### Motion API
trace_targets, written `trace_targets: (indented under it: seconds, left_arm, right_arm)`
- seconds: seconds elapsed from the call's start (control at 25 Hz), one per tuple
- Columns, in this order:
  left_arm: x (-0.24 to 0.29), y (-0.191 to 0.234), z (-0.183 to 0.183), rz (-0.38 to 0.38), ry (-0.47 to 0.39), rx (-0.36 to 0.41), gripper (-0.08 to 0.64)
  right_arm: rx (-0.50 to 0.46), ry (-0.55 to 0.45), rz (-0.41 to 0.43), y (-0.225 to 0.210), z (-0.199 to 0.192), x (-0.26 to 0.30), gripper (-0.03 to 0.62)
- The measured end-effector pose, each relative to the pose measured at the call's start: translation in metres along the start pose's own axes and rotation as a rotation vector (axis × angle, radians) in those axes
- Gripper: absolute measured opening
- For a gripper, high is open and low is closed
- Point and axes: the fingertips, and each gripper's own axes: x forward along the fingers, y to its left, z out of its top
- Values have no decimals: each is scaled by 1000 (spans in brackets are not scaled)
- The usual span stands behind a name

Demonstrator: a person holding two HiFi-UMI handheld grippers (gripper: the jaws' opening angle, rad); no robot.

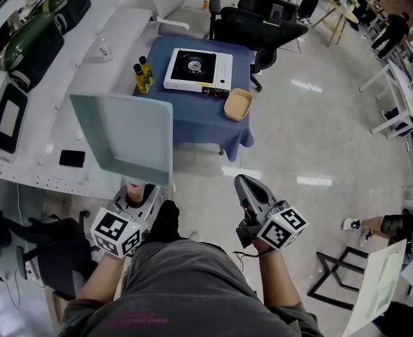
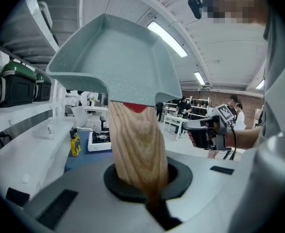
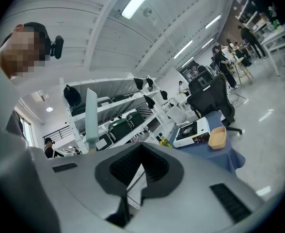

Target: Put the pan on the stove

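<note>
- The pan (image 1: 126,135), a pale green square one, is in the air at left of centre in the head view, well short of the stove (image 1: 197,70).
- The stove sits on the blue-covered desk (image 1: 199,121) at upper centre, with bottles (image 1: 143,76) beside it on its left and a tan dish (image 1: 238,104) at its lower right.
- The left gripper (image 2: 142,178) has its jaws clamped tight on the pan's wooden handle (image 2: 137,149).
- The right gripper (image 1: 247,188) has its jaws closed on nothing.
- The pan looks stiff and probably moderately heavy, with its weight well out from the grip, so it may droop or twist.
- The handle is the sensible hold, as the wood likely grips better than the smooth rim.
- It should be lowered flat onto the burner.
</note>
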Motion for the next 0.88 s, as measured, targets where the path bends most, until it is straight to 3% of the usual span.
trace_targets:
  seconds: [0.88]
  left_arm:
    - [92,195,24,-29,83,6,2]
  right_arm:
    - [28,86,-55,-49,21,211,3]
